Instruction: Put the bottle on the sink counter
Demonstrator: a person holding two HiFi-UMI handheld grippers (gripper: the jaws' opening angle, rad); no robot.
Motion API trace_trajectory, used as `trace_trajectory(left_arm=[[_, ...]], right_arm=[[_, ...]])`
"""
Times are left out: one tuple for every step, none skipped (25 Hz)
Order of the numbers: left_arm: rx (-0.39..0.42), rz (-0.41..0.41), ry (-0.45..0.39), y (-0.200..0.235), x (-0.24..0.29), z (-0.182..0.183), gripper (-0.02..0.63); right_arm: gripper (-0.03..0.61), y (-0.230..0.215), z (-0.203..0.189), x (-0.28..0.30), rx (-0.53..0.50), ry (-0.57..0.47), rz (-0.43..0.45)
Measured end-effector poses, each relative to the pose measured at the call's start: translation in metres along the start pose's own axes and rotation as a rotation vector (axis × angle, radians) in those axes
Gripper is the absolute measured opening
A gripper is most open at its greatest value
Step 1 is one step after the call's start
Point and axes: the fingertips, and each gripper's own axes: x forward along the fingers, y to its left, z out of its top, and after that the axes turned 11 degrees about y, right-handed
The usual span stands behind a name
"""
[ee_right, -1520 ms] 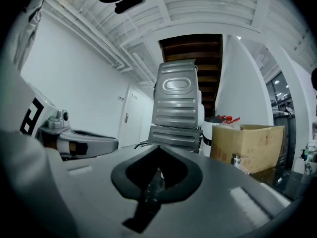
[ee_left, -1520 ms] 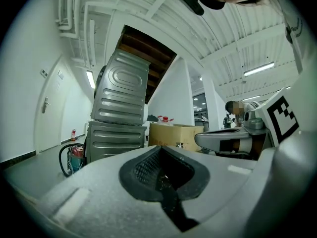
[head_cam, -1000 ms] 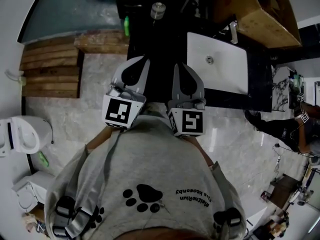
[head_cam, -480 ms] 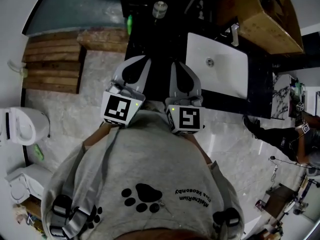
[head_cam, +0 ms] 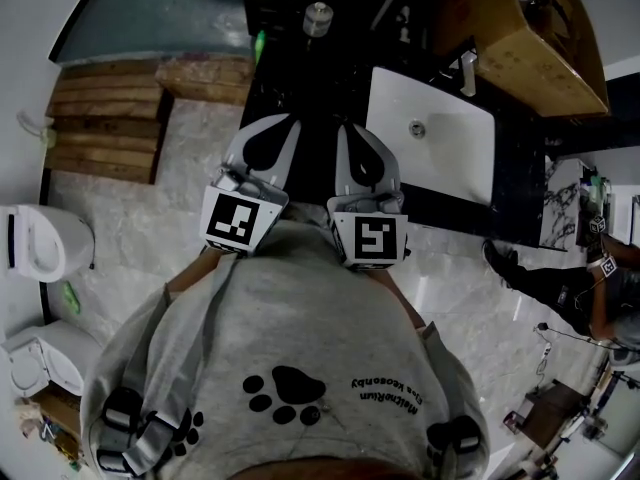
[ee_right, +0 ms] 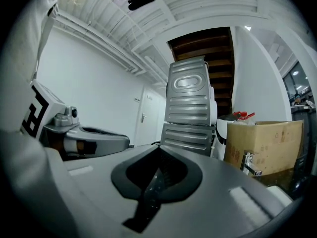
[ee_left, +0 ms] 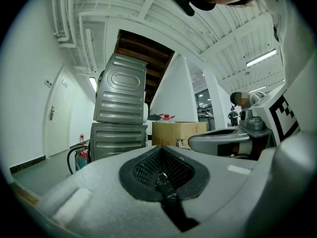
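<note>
In the head view both grippers are held side by side against my chest, pointing away over the dark counter (head_cam: 320, 88). The left gripper (head_cam: 268, 130) has its jaws together and nothing between them. The right gripper (head_cam: 362, 136) is shut and empty as well. A white sink basin (head_cam: 430, 138) is set into the counter to the right of them. At the counter's far end stands a small round thing with a silvery cap (head_cam: 317, 16), possibly the bottle seen from above. In the left gripper view (ee_left: 159, 151) and the right gripper view (ee_right: 159, 153) the jaws meet in a closed seam.
A faucet (head_cam: 468, 68) and a cardboard box (head_cam: 520, 38) stand behind the basin. To the left are a wooden platform (head_cam: 105, 118) and a toilet (head_cam: 40, 243). A person (head_cam: 560, 288) is on the marble floor at the right. Stacked metal appliances (ee_left: 121, 113) rise ahead.
The head view has drifted a little, so the sink and floor sit slightly further left. Both grippers stay shut, side by side at my chest.
</note>
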Motion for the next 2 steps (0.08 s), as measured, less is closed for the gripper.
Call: trace_trajectory(left_arm=[[0.002,0.0,-0.002,-0.0022,0.0007,-0.0004,0.005],[0.004,-0.001,-0.004,-0.0044,0.0015,-0.0008,0.004]], right_arm=[[0.002,-0.0004,-0.0006,-0.0005,-0.002,-0.001,0.003],[0.002,-0.0008,-0.0014,-0.0011,-0.005,-0.001,0.006]])
